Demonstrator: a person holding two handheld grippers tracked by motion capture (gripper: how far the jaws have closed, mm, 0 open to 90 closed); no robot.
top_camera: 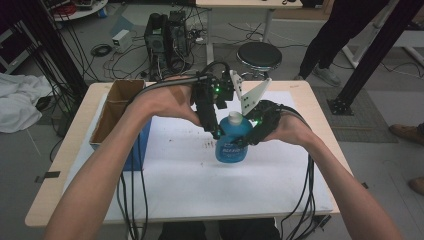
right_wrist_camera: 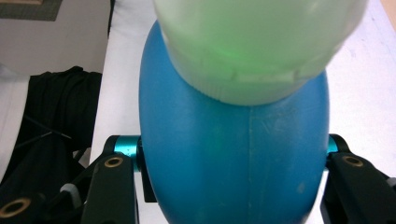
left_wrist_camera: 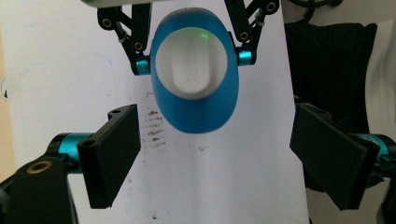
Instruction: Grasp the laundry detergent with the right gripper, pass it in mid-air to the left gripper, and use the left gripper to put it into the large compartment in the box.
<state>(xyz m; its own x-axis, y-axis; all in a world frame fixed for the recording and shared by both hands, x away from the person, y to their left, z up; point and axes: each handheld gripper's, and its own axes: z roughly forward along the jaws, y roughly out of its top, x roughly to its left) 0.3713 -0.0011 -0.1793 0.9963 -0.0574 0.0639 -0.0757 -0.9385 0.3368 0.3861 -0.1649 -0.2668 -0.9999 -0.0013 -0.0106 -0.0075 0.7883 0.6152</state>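
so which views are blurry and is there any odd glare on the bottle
Right gripper view: the blue plastic bottle's white cap is too close, soft and tinted green. Left gripper view: bottle sharp, with a small green glint on its cap. High view: dim room, a green light glows beside the bottle.

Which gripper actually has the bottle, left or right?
The right gripper: its jaws clamp both sides of the blue bottle. The left gripper hangs over the white cap, jaws wide open, touching nothing.
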